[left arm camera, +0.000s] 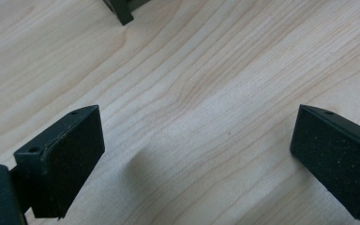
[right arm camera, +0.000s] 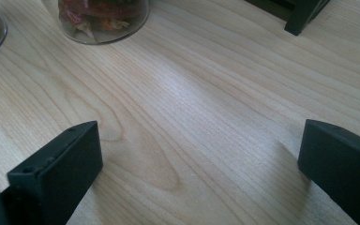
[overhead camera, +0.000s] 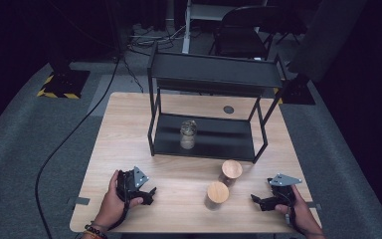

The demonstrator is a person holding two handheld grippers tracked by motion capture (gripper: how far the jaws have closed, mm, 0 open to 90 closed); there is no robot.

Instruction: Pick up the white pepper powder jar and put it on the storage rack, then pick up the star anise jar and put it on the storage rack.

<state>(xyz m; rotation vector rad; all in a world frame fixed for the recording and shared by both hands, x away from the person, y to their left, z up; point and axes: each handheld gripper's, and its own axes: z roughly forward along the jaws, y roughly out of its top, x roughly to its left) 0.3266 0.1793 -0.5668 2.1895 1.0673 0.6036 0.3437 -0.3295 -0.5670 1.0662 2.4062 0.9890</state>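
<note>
- Glass jars with wooden lids: two stand on the table [overhead camera: 129,129] between the hands, the nearer jar [overhead camera: 217,195] just in front of the farther jar [overhead camera: 231,172], close together, though whether they touch cannot be told; a third, lidless jar [overhead camera: 188,134] sits on the lower shelf of the black metal rack [overhead camera: 214,74].
- Handling: glass is stiff, smooth and breakable, so likely slippery under the pads; the contents look dry and light (leaves or dried bits, judging by the right gripper view). The lids may lift off, so the glass wall below the lid is the safer hold.
- Left hand-held gripper [overhead camera: 149,194]: released, jaws wide apart, low over bare wood, pointing right toward the jars.
- Right hand-held gripper [overhead camera: 256,200]: also released, jaws spread, aimed left, with the jar bases ahead of it.
</note>
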